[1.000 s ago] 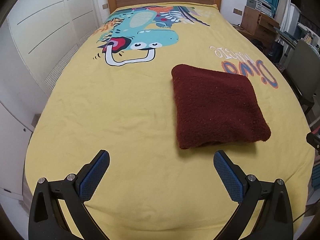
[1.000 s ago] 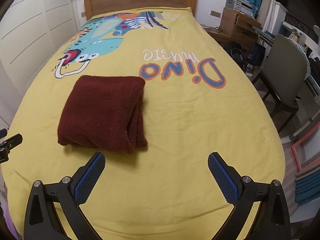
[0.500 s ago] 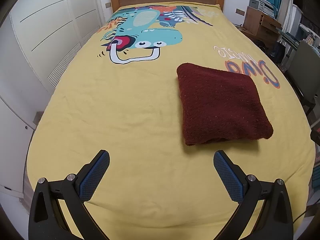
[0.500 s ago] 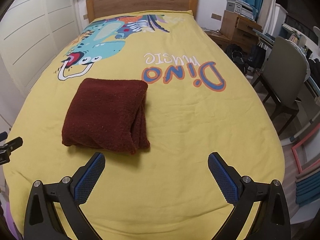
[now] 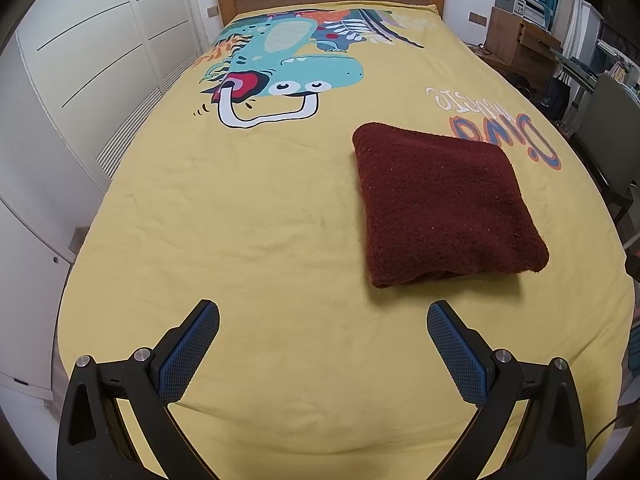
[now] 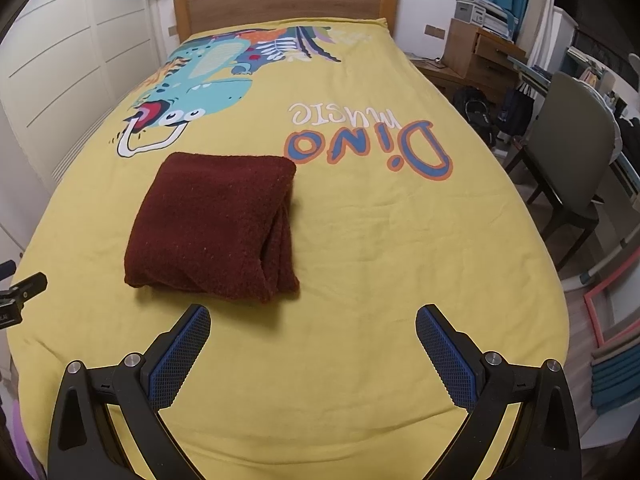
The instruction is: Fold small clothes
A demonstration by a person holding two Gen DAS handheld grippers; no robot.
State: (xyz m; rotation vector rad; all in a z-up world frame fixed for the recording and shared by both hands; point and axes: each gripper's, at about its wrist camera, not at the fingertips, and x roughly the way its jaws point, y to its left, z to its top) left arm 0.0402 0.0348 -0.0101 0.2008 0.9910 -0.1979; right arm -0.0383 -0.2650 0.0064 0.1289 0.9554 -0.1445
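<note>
Over on the left, white wardrobe doors (image 5: 92, 80) with thin dark grooves run alongside the bed. My left gripper (image 5: 323, 344) hangs above the near end of the yellow bedspread (image 5: 240, 220), jaws spread wide, nothing between the blue cross-hatched pads (image 5: 188, 356). The spread is soft cotton with faint wrinkles, printed with a teal cartoon dinosaur (image 5: 288, 76) whose head points toward me.

Moving right from the dinosaur, there is the folded garment (image 5: 444, 204): dark maroon, nubbly fleece, thick and pillowy, a rounded squarish bundle lying flat on the spread. It sits nearer to me than the dinosaur, just this side of the "Dino music" lettering (image 6: 368, 140). In the right wrist view the garment (image 6: 216, 224) shows its layers: the stacked folded edges open along its right side and near right corner, while the left and far sides are smooth rolled folds. Its slightly longer axis runs from me toward the wooden headboard (image 6: 284, 4).

My right gripper (image 6: 313, 340) hovers just short of the garment's near edge, jaws wide apart too, holding nothing, its left pad (image 6: 180, 356) near the bundle's near edge but apart from it.

Far right of the bed stands a grey-green chair (image 6: 572, 152) on dark legs.
</note>
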